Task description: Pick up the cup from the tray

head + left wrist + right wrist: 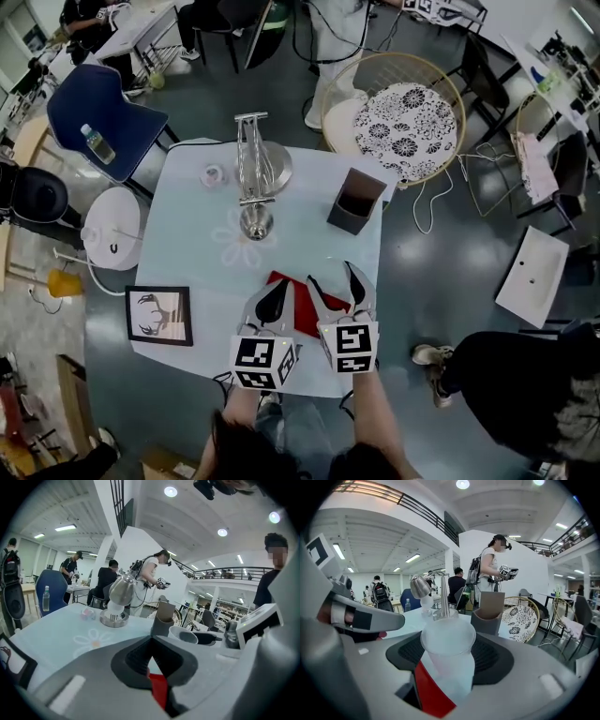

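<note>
Close by the desk's (pixel 187 234) near edge, the right tool (pixel 449 643) clamps one translucent cup (pixel 448 663) over the one red tray (pixel 298 317); the left tool (pixel 151 645) is closed on nothing beside it; bare desk lies ahead, before one grey box (pixel 356 202)

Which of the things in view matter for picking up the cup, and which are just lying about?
Part of the job: cup, between the jaws of the right gripper; red tray under it.

Lying about: metal stand; grey box; picture frame; small pink item; water bottle on the blue chair. The left gripper is shut and empty.
</note>
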Motion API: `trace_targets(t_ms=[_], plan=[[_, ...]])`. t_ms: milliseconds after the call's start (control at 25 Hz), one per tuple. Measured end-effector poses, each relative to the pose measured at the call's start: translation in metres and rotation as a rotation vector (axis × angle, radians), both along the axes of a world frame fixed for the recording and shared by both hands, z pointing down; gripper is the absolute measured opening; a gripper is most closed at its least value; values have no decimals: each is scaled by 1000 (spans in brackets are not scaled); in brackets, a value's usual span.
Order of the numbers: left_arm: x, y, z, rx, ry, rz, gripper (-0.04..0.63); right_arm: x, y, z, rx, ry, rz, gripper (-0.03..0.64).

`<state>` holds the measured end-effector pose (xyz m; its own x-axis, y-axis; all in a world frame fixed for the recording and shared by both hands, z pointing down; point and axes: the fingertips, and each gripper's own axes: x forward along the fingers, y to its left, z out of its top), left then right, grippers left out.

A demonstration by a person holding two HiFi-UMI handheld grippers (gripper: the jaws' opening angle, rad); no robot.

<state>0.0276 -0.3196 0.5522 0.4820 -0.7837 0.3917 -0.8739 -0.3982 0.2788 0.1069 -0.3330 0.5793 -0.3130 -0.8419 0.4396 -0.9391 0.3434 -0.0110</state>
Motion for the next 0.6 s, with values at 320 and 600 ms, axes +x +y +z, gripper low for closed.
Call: trace_targets(t_ms=[320, 600], plan=[[13, -8, 19, -14, -20, -30, 0, 2, -7, 39, -67, 21, -60, 328], [7, -14, 27, 3, -52, -70, 0, 7, -6, 50, -81, -38, -31, 328]])
